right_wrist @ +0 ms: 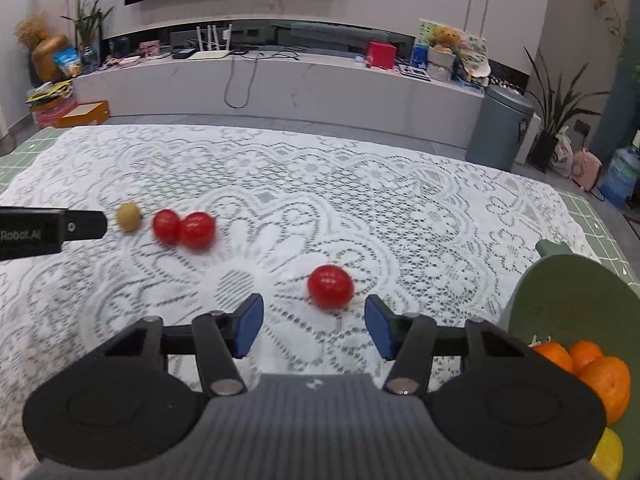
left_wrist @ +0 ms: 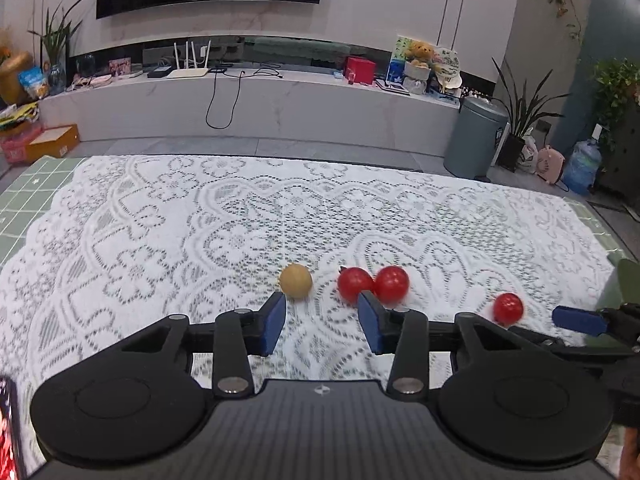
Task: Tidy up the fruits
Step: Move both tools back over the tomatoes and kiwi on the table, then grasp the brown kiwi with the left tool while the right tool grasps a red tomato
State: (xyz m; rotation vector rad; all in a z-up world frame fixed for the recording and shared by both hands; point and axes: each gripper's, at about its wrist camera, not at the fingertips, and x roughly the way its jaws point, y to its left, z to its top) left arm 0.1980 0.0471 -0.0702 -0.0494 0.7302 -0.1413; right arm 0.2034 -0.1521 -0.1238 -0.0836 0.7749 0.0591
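A tan round fruit [left_wrist: 295,281] and two touching red tomatoes [left_wrist: 374,285] lie on the lace cloth just beyond my open, empty left gripper [left_wrist: 322,322]. A third red tomato [left_wrist: 508,308] lies further right, near the right gripper's blue pad [left_wrist: 578,320]. In the right wrist view my open, empty right gripper [right_wrist: 314,326] sits just short of that single tomato [right_wrist: 331,286]. The tan fruit [right_wrist: 128,216] and the tomato pair [right_wrist: 184,229] lie far left, next to the left gripper's finger [right_wrist: 52,232]. A green plate [right_wrist: 568,292] at right holds oranges [right_wrist: 600,372] and a yellow fruit [right_wrist: 608,454].
The white lace cloth [left_wrist: 200,220] covers a green grid mat [left_wrist: 36,184] on the table. Past the far edge stand a TV bench [left_wrist: 248,100], a grey bin [left_wrist: 476,136] and potted plants. A red-patterned object [left_wrist: 8,432] shows at the lower left edge.
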